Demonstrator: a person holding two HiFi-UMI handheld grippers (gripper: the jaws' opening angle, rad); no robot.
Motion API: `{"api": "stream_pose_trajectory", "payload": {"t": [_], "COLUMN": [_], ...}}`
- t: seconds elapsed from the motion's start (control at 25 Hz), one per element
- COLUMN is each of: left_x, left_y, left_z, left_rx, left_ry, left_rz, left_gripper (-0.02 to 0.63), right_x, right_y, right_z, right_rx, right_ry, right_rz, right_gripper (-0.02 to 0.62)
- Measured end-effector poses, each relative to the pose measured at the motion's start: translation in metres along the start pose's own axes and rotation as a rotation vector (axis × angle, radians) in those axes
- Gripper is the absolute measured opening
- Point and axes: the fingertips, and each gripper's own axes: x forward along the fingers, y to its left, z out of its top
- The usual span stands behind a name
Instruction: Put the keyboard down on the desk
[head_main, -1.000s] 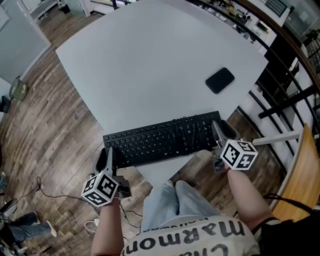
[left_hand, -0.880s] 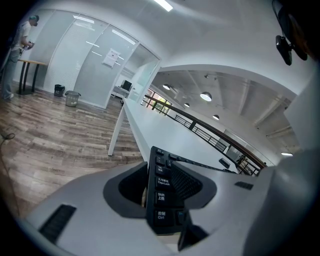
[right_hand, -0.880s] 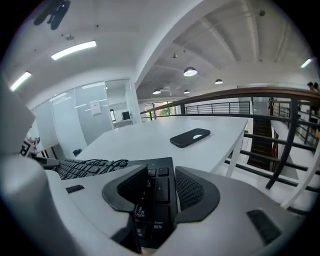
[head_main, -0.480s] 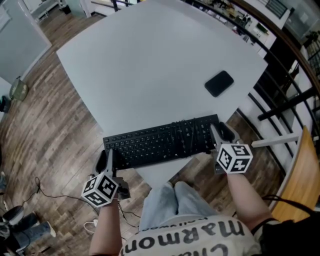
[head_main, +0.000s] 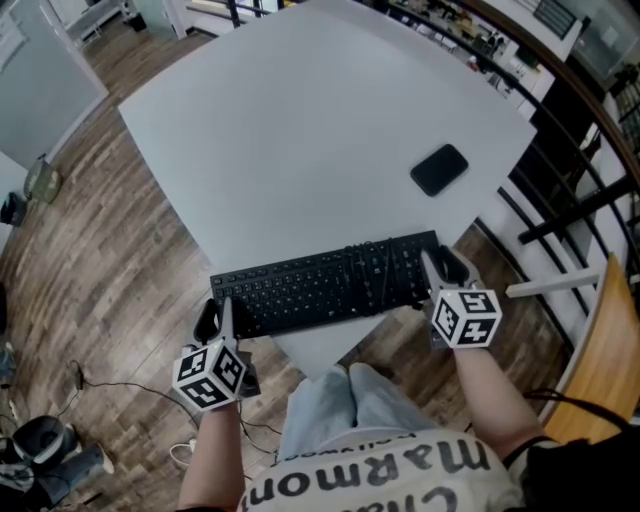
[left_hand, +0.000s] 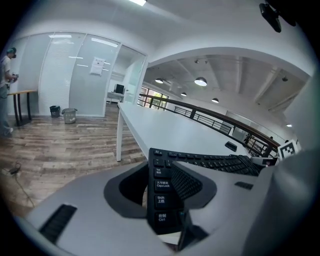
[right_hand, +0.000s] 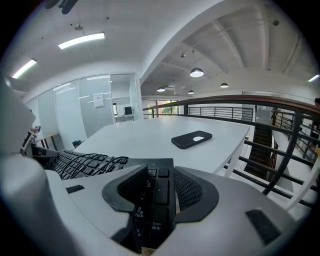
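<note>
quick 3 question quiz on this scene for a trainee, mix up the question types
1. True or false: the left tool is shut on the long black plastic keyboard.
2. What lies on the white desk beyond the keyboard? A) a flat black phone B) a red mug C) a notebook
3. What lies loose across the keyboard near the right tool?
Key: 1 true; 2 A; 3 a thin black cable.
</note>
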Motion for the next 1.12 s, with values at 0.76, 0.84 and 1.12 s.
{"api": "stream_pose_trajectory", "payload": {"t": [0.76, 0.84, 1.12], "left_x": [-0.002, -0.002, -0.001], "left_y": [-0.004, -0.005, -0.011], "left_z": [0.005, 0.006, 0.005], "left_rx": [0.168, 0.186, 0.32], "left_ry": [0.013, 0.012, 0.019], "left_rz": [0.043, 0.044, 0.039], "left_gripper": [0.14, 0.14, 0.126], "right_x": [-0.002, -0.002, -0.001], "right_y": [0.01, 0.013, 0.013], "right_z": [0.009, 0.01, 0.008], "right_rx": [-0.173, -0.214, -0.223], "right_ry": [-0.021, -0.023, -0.023], "right_rz": [-0.007, -0.009, -0.01], "right_gripper": [0.173, 0.138, 0.14]}}
